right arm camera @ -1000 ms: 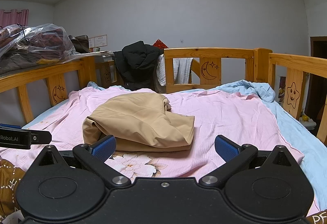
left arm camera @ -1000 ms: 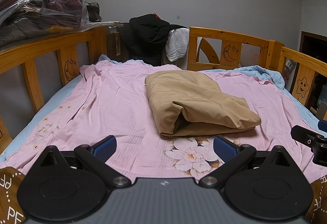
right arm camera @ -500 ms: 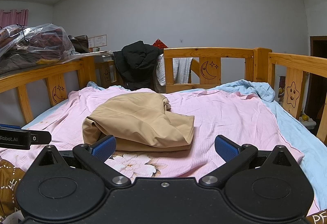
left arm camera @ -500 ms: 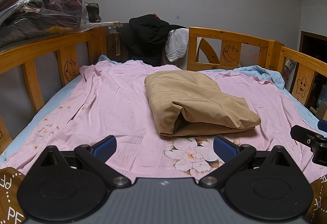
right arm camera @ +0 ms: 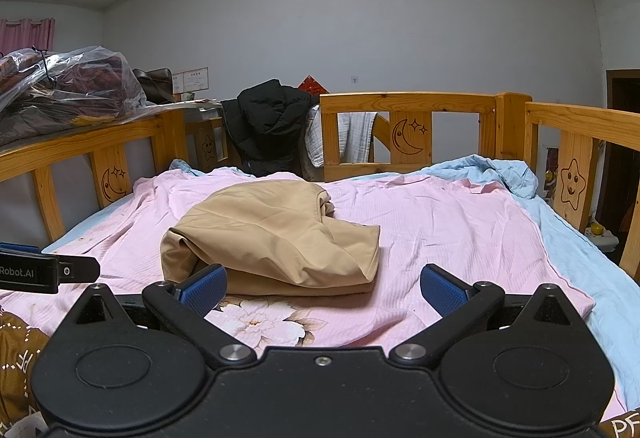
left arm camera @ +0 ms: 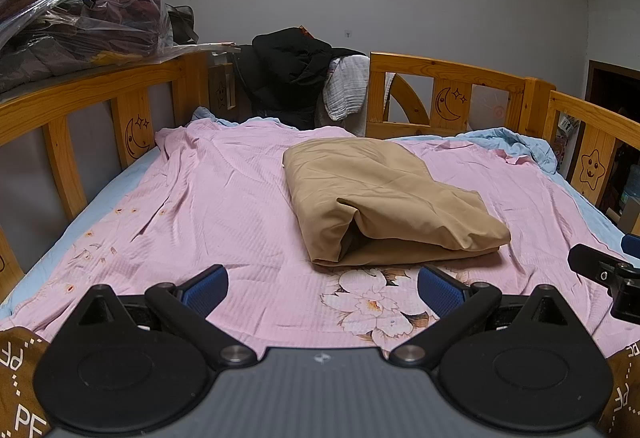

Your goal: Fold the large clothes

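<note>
A tan garment (left arm camera: 384, 198) lies folded into a thick bundle on the pink floral sheet (left arm camera: 224, 206), in the middle of the bed. In the right wrist view the same tan garment (right arm camera: 276, 234) sits just beyond the left finger. My left gripper (left arm camera: 322, 288) hovers open near the bed's front edge, short of the bundle, nothing between its blue pads. My right gripper (right arm camera: 322, 288) is open too and holds nothing. Each gripper's tip shows at the edge of the other's view.
Wooden rails (left arm camera: 444, 72) with moon and star carvings enclose the bed. A black jacket (left arm camera: 288, 74) and a white cloth (left arm camera: 346, 90) hang over the far rail. A plastic bag of clothes (left arm camera: 76, 18) rests on the left shelf. A light blue sheet (right arm camera: 576, 258) lies under the pink one.
</note>
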